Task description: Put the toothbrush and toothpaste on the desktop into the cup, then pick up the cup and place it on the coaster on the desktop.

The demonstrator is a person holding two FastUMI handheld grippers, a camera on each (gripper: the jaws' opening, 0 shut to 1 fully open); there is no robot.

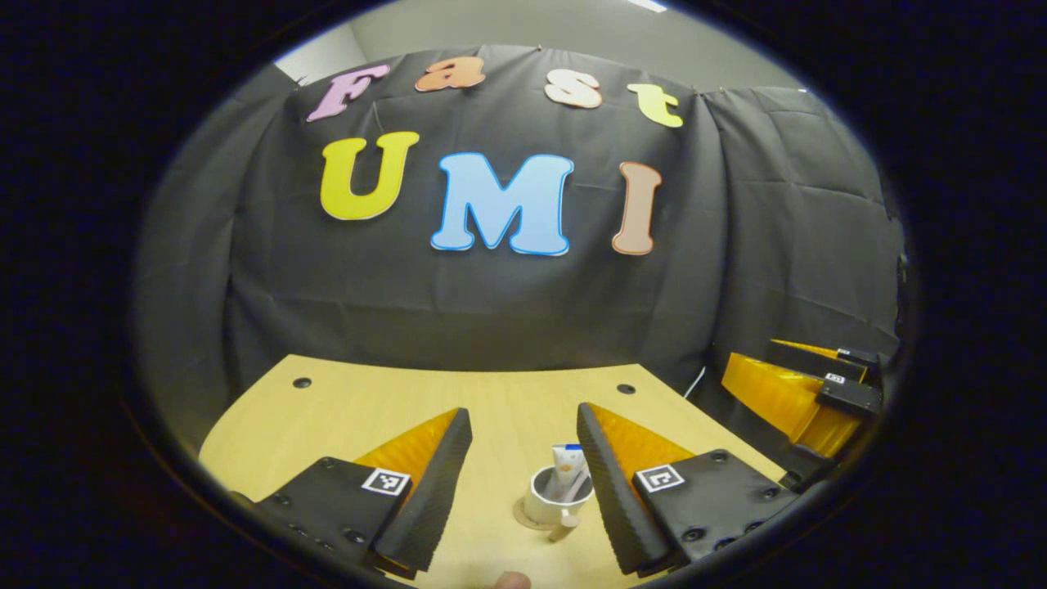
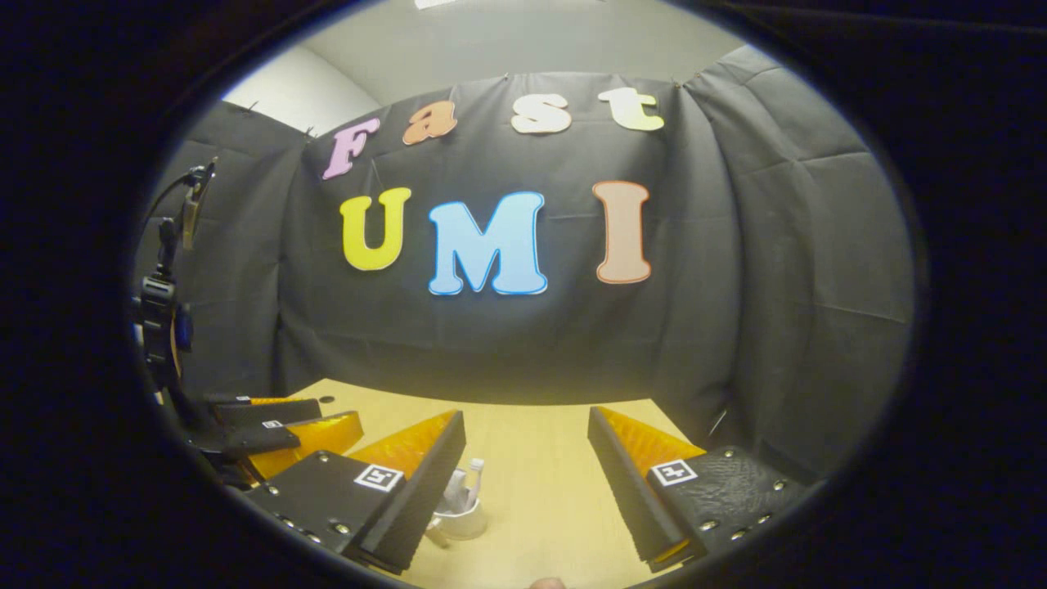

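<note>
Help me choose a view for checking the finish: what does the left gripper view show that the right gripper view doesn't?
Left gripper view: the coaster under the cup, the toothpaste standing in it, and the right gripper at the right edge. Right gripper view: the left gripper at the left, with a dark mount and cable above it; one of its own fingers partly covers the cup. Both: open fingers in front, the cup on the desktop, the black cloth wall.

Both gripper views look forward and slightly down over the desktop [image 1: 507,401] (shared) toward the booth's back wall.
</note>
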